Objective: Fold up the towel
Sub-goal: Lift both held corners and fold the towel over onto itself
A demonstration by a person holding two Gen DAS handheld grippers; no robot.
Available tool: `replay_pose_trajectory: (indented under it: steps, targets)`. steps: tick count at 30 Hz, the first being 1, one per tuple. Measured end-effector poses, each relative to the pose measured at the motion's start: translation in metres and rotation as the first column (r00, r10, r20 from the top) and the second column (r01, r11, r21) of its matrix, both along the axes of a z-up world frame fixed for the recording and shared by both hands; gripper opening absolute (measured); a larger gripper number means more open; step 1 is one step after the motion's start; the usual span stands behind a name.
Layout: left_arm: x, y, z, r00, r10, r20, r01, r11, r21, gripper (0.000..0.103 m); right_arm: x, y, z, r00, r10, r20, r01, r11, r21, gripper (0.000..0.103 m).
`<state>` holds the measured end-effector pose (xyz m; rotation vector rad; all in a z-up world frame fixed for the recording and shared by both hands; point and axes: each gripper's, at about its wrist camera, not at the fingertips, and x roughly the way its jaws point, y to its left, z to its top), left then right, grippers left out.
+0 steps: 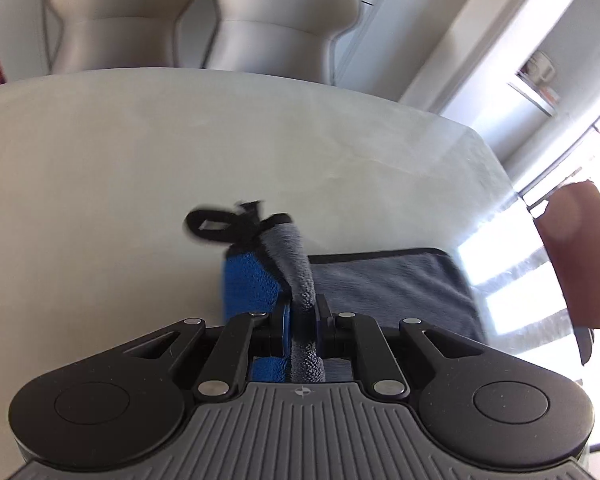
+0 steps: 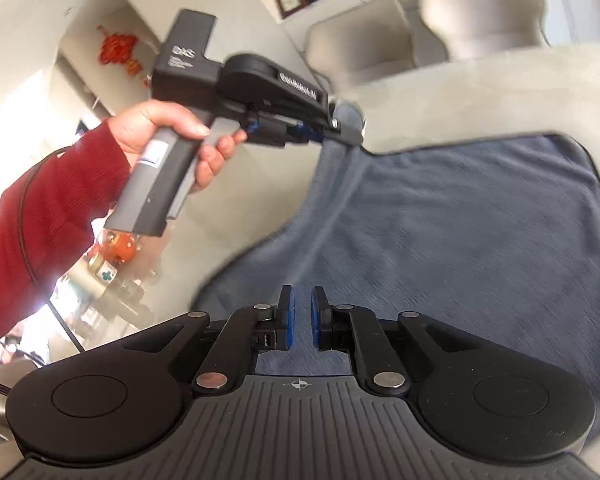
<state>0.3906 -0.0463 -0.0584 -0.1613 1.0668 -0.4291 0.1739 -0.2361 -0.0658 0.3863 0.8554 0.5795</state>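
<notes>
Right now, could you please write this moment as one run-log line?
step: fold towel | left gripper: shut on towel corner, lifted off table | right gripper: shut, over towel

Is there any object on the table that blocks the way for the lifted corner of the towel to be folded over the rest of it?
Nothing visible does. The left gripper is shut on one corner of the towel and lifts it; the rest lies flat on the table, with nothing on the cloth. The chairs stand beyond the far edge.
</notes>
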Motion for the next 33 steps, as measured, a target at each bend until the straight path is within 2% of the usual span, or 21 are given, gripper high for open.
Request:
replay_pose_trajectory:
  steps: [1, 2, 3, 4, 5, 8, 14, 19, 21, 22, 23, 24, 25, 29, 33]
  targets:
    - [0.000, -0.008, 0.000, 1.000, -0.010, 0.002, 0.010, 1.000, 0.003, 0.010, -0.001, -0.002, -0.002, 1.000, -0.004, -0.010, 0.004, 1.000, -0.004, 0.012]
    - [0.000, -0.018, 0.001, 1.000, -0.022, 0.004, 0.022, 1.000, 0.007, 0.010, 0.001, 0.000, -0.002, 1.000, -0.006, -0.019, 0.006, 1.000, 0.001, 0.020]
    - [0.001, -0.024, 0.001, 1.000, -0.028, 0.003, 0.028, 1.000, 0.009, 0.010, 0.004, 0.001, -0.005, 0.999, -0.017, -0.040, 0.018, 0.999, 0.034, 0.037]
    - [0.001, -0.028, 0.001, 0.999, -0.032, 0.001, 0.032, 0.999, 0.008, 0.010, 0.004, 0.002, -0.006, 0.999, -0.022, -0.049, 0.025, 0.998, 0.058, 0.046]
    - [0.002, -0.031, 0.001, 0.999, -0.033, -0.003, 0.033, 0.999, 0.008, 0.010, 0.004, 0.005, -0.008, 0.998, -0.019, -0.053, 0.023, 0.997, 0.077, 0.049]
    - [-0.003, -0.033, 0.007, 0.999, -0.037, -0.016, 0.037, 0.999, 0.014, 0.010, 0.012, 0.017, -0.013, 0.998, 0.020, -0.064, -0.013, 0.994, 0.111, 0.049]
    - [0.002, -0.024, 0.016, 0.999, -0.038, -0.033, 0.039, 0.999, 0.036, 0.010, 0.037, 0.053, -0.024, 0.990, 0.095, -0.105, -0.089, 0.994, 0.058, 0.049]
    - [0.005, -0.020, 0.010, 0.999, -0.027, -0.046, 0.029, 0.999, 0.045, 0.011, 0.045, 0.095, -0.039, 0.989, 0.093, -0.111, -0.102, 0.991, -0.081, 0.049]
    - [0.003, -0.017, 0.010, 0.999, -0.022, -0.049, 0.025, 0.999, 0.044, 0.011, 0.042, 0.101, -0.041, 0.992, 0.070, -0.102, -0.080, 0.992, -0.099, 0.049]
    - [0.003, -0.016, 0.010, 0.998, -0.020, -0.052, 0.022, 0.999, 0.042, 0.011, 0.039, 0.103, -0.040, 0.995, 0.059, -0.084, -0.067, 0.993, -0.094, 0.047]
    - [0.002, -0.014, 0.009, 0.998, -0.016, -0.055, 0.018, 0.999, 0.039, 0.011, 0.035, 0.103, -0.038, 0.995, 0.057, -0.077, -0.064, 0.994, -0.094, 0.034]
    - [0.002, -0.014, 0.009, 0.998, -0.013, -0.059, 0.015, 0.999, 0.036, 0.011, 0.031, 0.103, -0.036, 0.996, 0.064, -0.054, -0.069, 0.994, -0.088, 0.011]
    - [0.004, -0.015, 0.007, 0.998, -0.009, -0.062, 0.011, 0.999, 0.034, 0.011, 0.028, 0.104, -0.035, 0.996, 0.087, -0.024, -0.089, 0.993, -0.073, 0.007]
    - [0.005, -0.013, 0.007, 0.997, 0.003, -0.076, -0.002, 1.000, 0.011, 0.011, 0.024, 0.090, -0.032, 0.997, 0.081, -0.015, -0.081, 0.996, -0.024, 0.007]
    - [0.008, -0.018, 0.011, 0.997, 0.003, -0.073, -0.004, 1.000, -0.019, 0.011, 0.007, 0.045, -0.010, 1.000, 0.006, 0.026, -0.007, 0.999, 0.052, 0.007]
